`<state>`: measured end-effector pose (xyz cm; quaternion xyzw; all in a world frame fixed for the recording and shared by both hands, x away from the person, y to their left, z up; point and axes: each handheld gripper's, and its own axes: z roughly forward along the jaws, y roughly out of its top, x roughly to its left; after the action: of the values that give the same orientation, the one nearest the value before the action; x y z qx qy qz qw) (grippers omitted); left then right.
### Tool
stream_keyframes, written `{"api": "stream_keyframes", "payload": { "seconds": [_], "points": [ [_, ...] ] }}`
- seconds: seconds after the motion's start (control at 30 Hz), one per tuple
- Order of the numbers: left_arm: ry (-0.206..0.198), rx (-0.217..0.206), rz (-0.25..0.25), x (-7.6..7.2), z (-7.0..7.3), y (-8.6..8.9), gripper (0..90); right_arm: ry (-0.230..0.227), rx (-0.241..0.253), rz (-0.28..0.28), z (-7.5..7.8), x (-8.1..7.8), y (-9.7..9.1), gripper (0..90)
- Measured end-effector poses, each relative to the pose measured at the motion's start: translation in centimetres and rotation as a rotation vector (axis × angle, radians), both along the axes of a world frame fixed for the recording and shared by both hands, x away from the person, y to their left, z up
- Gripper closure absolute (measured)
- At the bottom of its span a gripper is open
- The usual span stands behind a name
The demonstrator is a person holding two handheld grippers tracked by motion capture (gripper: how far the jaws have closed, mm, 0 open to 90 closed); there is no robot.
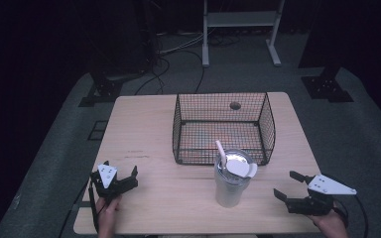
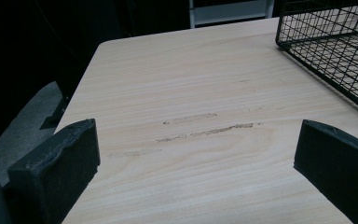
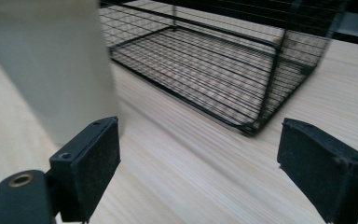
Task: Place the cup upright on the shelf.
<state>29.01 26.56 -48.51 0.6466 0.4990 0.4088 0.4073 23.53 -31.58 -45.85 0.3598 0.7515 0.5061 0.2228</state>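
The right gripper (image 1: 291,186) is spread wide, holding nothing, low over the table (image 1: 144,129) just right of the cup (image 1: 232,182). The left gripper (image 1: 120,176) also gapes, well apart. The cup stands just before the wire basket (image 1: 223,128). Best approach level, jaws straddling the cup's middle, below its lid and straw (image 1: 220,150).

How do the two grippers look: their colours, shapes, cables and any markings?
Both are black, each with two blocky jaws. The left gripper carries a small white plate with dark dots on top. The right gripper carries a larger white three-cornered plate, also dotted, and a thin black cable trails behind it. In the right gripper view, a brass-coloured ring sits near one jaw. No sleeves are visible.
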Motion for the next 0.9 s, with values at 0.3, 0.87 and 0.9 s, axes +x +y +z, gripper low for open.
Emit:
{"api": "stream_keyframes", "payload": {
  "seconds": [0.3,0.87,0.9],
  "points": [
    [0.0,-0.003,0.0,0.0,0.0,0.0,0.0,-0.021,0.013,0.132,1.3,-0.8,2.3,9.7],
    [-0.002,-0.015,-0.002,0.0,0.0,0.1,0.0,-0.04,0.008,0.272,2.6,-0.7,6.6,9.0],
    [-0.002,-0.016,-0.003,0.0,0.0,0.1,0.0,-0.036,0.009,0.279,2.7,-0.6,6.8,9.0]
  ]
}}
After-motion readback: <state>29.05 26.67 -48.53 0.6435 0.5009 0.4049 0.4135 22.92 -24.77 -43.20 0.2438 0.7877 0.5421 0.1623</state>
